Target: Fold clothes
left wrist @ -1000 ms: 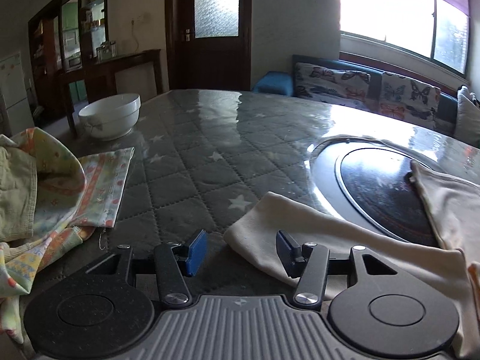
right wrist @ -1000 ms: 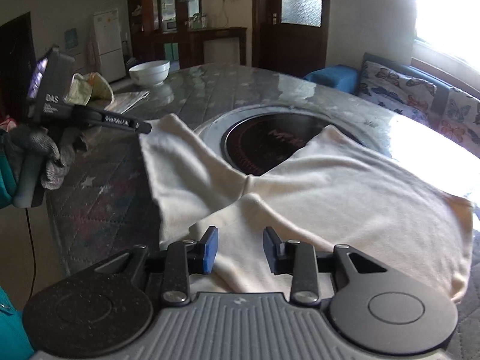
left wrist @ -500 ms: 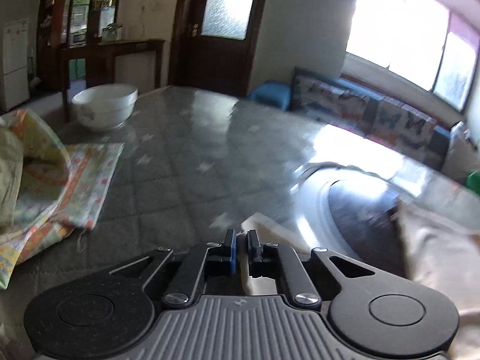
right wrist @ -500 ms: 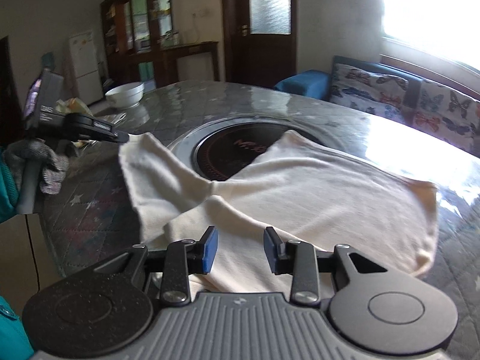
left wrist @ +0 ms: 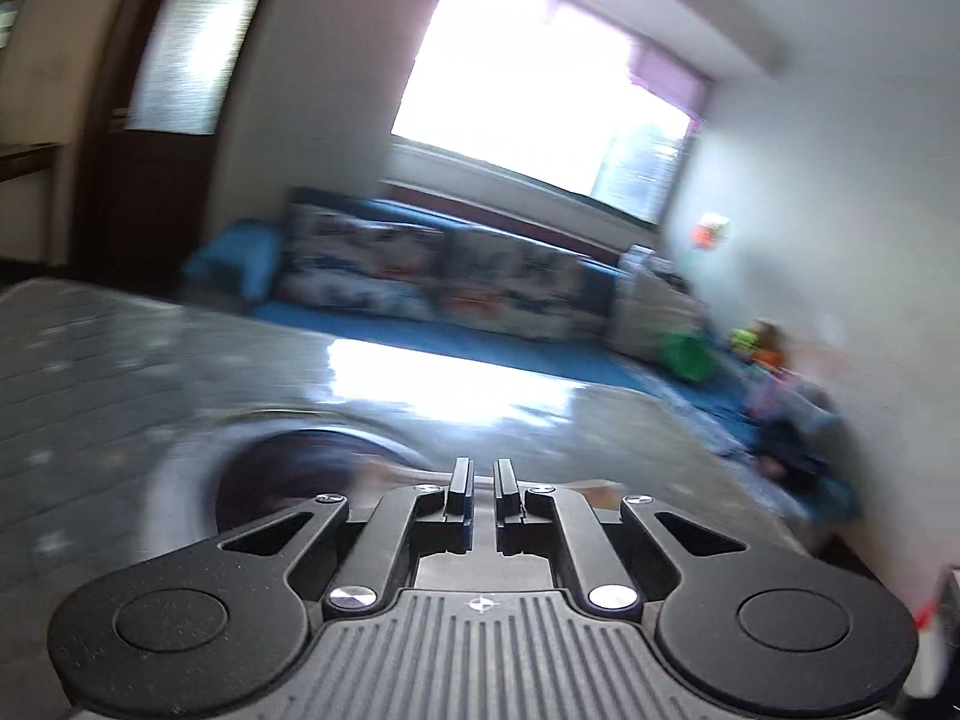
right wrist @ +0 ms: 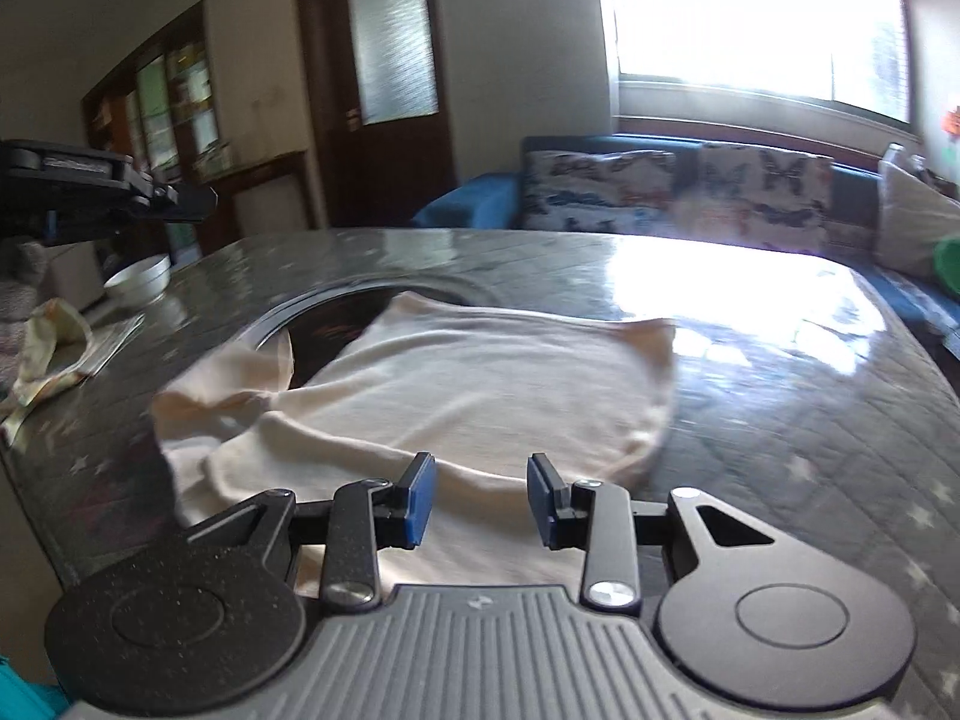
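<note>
Cream garment (right wrist: 480,396) is lying on the table (right wrist: 810,420), partly over the round dark inset (right wrist: 336,324), body spread fairly flat, near-left part bunched and doubled over with a sleeve flap rising at the inset edge. So by the look of it the fold is only partial: one side is sitting gathered in, the far and right edges are lying open, no neat stack yet.

Right gripper (right wrist: 479,498) is hovering over the near hem, jaws wide apart, holding nothing.

Left gripper (left wrist: 478,483) is showing jaws nearly closed with a thin slit between them; its view is badly blurred and the garment is not clearly in it, so whether any cloth is pinched cannot be told. In the right view the left gripper is sitting raised at far left, above the table, no cloth visibly hanging from it.

A patterned cloth (right wrist: 48,354) is lying crumpled at the left table edge, a bowl (right wrist: 138,279) just beyond it. That cloth is not folded either, so more looks left to do.
</note>
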